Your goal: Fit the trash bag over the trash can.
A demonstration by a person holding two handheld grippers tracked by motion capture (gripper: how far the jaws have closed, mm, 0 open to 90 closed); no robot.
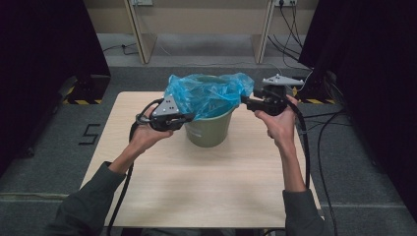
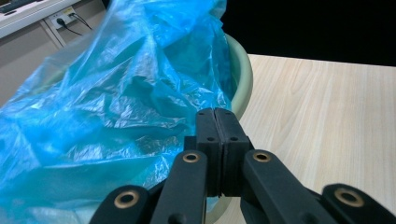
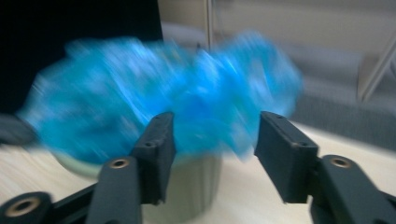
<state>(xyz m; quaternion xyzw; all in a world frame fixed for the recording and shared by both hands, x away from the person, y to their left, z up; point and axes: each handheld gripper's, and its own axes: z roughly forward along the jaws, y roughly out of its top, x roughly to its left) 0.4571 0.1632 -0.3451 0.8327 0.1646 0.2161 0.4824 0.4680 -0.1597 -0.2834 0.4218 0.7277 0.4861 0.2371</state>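
Blue crinkled plastic bag [image 1: 209, 93] draped over the rim of the round green plastic bucket [image 1: 209, 130], standing mid-back on the pale wooden table [image 1: 196, 187]. Left gripper [image 1: 189, 117] at the bag's near-left edge, jaws pressed fully together; film between the pads impossible to confirm. Right gripper [image 1: 244, 101] beside the bag's right edge, jaws apart, gripping nothing, bag lying beyond them.

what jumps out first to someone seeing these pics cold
The crumpled blue plastic bag billowing out of the green bucket at the far middle of the wooden table. The left gripper, shut, sits at the bag's left edge; the right gripper stands open just right of it.
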